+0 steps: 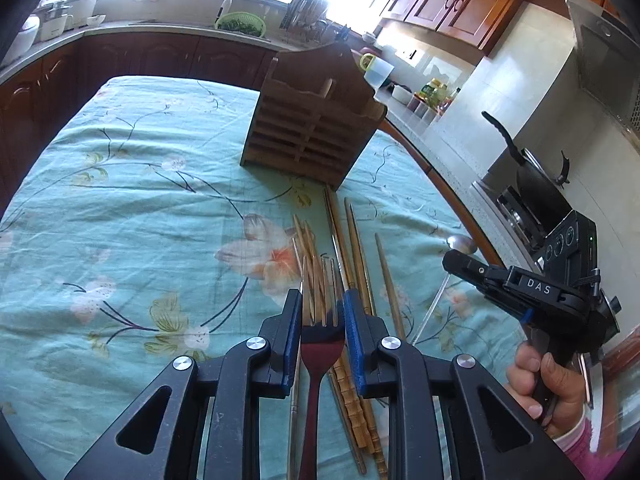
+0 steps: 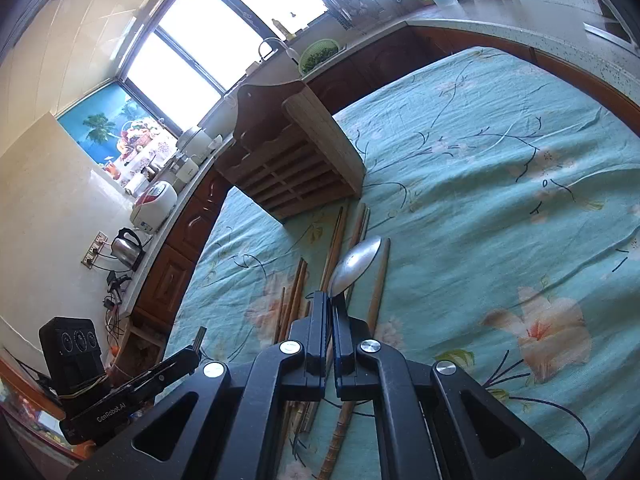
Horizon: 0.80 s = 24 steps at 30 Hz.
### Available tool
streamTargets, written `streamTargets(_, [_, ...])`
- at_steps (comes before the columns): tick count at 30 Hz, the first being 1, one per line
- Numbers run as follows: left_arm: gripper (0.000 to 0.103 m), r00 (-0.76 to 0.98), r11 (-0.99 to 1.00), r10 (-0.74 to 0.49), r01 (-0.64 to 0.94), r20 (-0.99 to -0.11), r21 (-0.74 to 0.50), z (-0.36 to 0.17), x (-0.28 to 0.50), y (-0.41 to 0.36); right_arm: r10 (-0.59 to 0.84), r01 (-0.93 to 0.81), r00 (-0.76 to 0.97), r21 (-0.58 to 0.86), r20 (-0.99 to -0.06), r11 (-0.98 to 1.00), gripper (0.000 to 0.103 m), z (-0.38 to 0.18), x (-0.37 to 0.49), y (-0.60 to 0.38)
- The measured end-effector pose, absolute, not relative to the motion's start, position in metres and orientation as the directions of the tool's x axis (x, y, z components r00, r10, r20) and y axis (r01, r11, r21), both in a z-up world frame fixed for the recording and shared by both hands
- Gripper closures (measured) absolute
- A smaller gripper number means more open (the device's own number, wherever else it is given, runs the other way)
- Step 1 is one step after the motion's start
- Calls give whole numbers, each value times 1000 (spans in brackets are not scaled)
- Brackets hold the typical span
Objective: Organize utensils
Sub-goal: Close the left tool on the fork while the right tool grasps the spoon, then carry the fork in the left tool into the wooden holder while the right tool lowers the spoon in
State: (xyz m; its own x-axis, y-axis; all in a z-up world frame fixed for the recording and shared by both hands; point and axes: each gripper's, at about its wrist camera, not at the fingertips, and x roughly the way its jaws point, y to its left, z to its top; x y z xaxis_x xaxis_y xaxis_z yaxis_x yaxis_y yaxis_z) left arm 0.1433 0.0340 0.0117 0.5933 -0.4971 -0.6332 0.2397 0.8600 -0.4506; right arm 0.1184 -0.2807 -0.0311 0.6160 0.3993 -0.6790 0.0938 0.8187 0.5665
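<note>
My left gripper [image 1: 322, 312] is shut on a fork with a dark red handle [image 1: 320, 344], tines pointing forward, held above several wooden chopsticks [image 1: 356, 248] on the cloth. My right gripper [image 2: 330, 308] is shut on a metal spoon [image 2: 354, 266], bowl pointing forward over the chopsticks [image 2: 335, 240]. The right gripper [image 1: 460, 262] also shows in the left wrist view at the right, with the spoon bowl [image 1: 462, 243] at its tip. A wooden utensil holder [image 1: 312, 124] with compartments stands on the table beyond the chopsticks; it also shows in the right wrist view [image 2: 296, 160].
The table has a teal floral cloth [image 1: 132, 200]. Kitchen counters [image 1: 160, 30] with a sink, green colander [image 1: 240, 24] and dish rack run behind. A black pan [image 1: 536, 184] sits on the stove at the right. A kettle [image 2: 127, 248] and rice cooker [image 2: 154, 204] stand on the left counter.
</note>
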Motion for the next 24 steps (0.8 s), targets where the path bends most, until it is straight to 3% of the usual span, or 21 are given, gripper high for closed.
streamTargets(11, [87,686,834,-505,233,-523,-500,47,114,68,379,13,697,540,-608,842,101,18,117,-271])
streamTargets(13, [90,694,832,-507,237,-512,-503,49,111,71,369,3,708,526,-602,851,101,23,118,-269])
streamTargets(14, [101,695,829,-510,240,-507,-506,49,110,71,367,-2,712,521,-599,854,101,25,119,-268])
streamTargets(15, [103,692,826,-514,241,-506,-510,49,112,71,366,-6,716,520,-594,854,101,28,119,-268])
streamTargets(24, [103,705,822,-514,244,-488,-514,54,125,71,366,-20,729,515,-579,857,101,33,129,-268])
